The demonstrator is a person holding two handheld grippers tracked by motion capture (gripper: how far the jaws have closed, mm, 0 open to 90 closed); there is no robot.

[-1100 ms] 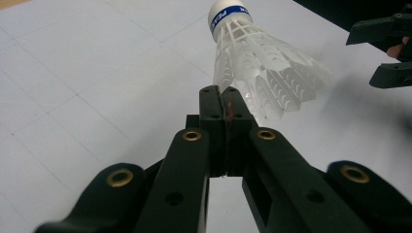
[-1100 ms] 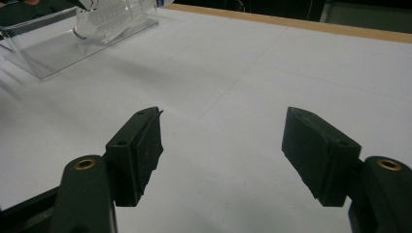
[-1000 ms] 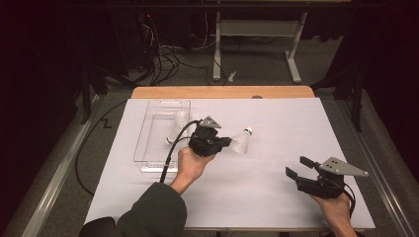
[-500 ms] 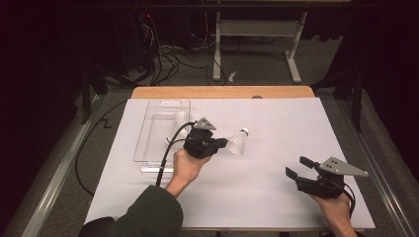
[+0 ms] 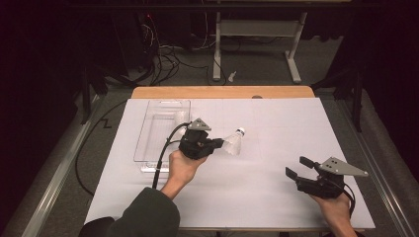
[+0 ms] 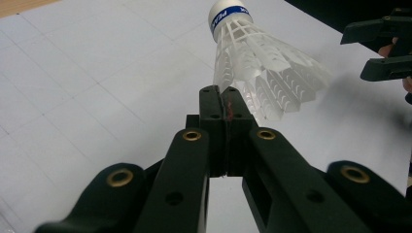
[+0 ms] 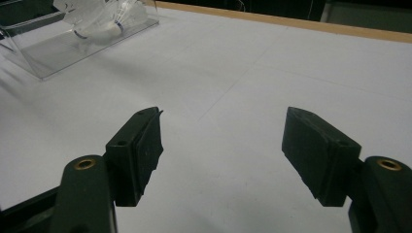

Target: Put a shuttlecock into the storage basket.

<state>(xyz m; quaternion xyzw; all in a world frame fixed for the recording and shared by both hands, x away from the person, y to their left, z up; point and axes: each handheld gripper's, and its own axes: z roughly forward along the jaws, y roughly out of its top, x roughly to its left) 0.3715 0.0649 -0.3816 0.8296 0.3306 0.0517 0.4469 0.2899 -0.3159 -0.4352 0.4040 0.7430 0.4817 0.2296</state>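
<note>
A white plastic shuttlecock (image 5: 234, 143) with a blue-banded cork (image 6: 228, 12) hangs tilted over the white sheet, cork pointing up and away. My left gripper (image 5: 217, 144) is shut on the rim of its skirt (image 6: 265, 73); the black jaws meet at the tips (image 6: 223, 94). A second shuttlecock (image 5: 179, 117) lies inside the clear tray (image 5: 148, 148), which stands just left of the left hand. My right gripper (image 5: 296, 167) rests near the sheet's front right, open, nothing between its pads (image 7: 145, 145). From the left gripper view it appears at the far right (image 6: 384, 48).
The white sheet (image 5: 276, 118) covers the table, with a wooden edge (image 5: 222, 92) at the back. The clear tray (image 7: 58, 53) and its shuttlecock (image 7: 104, 24) show far off in the right gripper view. Cables and a metal stand (image 5: 257, 29) lie on the floor beyond.
My left gripper has drifted a little to the left, toward the tray, carrying the shuttlecock with it. The right gripper has stayed where it was, still open.
</note>
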